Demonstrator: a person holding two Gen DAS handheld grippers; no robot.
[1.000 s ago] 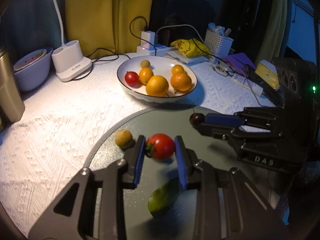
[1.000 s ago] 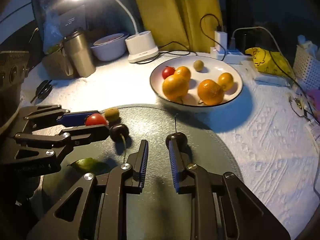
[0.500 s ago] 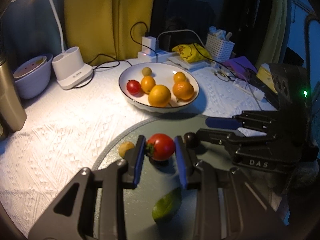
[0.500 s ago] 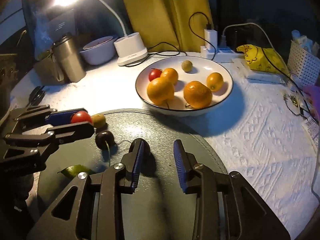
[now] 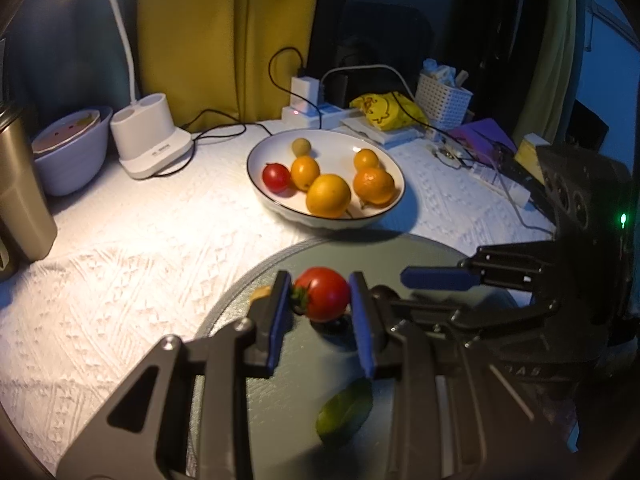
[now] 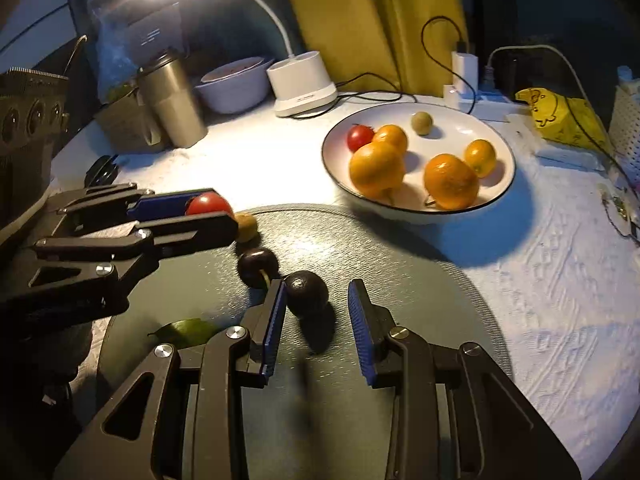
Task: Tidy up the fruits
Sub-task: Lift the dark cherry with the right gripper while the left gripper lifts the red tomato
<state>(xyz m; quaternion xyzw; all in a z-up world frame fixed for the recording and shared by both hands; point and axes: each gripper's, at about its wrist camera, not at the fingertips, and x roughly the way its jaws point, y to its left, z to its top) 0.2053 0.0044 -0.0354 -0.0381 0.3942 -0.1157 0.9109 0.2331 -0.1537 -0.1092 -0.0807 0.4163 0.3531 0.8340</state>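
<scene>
My left gripper (image 5: 320, 312) is shut on a red tomato (image 5: 322, 294), held just above the round grey mat (image 5: 280, 400). My right gripper (image 6: 318, 312) is open, and a dark cherry (image 6: 306, 294) lies on the mat between its fingers, close to the left pad and apart from the right one. A second dark cherry (image 6: 258, 266) with a stem and a small yellow-green fruit (image 6: 246, 227) sit beside the left gripper (image 6: 222, 210). The white bowl (image 6: 508, 160) behind the mat holds oranges, a red tomato and a small green fruit.
A green leaf (image 5: 344, 412) lies on the mat near me. At the back stand a white lamp base (image 5: 150, 142), a lavender bowl (image 5: 72, 148), a metal tumbler (image 6: 172, 100), a power strip with cables (image 5: 308, 108), a yellow bag (image 5: 384, 110) and a white basket (image 5: 442, 100).
The right gripper's jaws have spread, and it has shifted so the dark cherry, earlier at its right fingertip, now lies between them. The left gripper has kept the tomato.
</scene>
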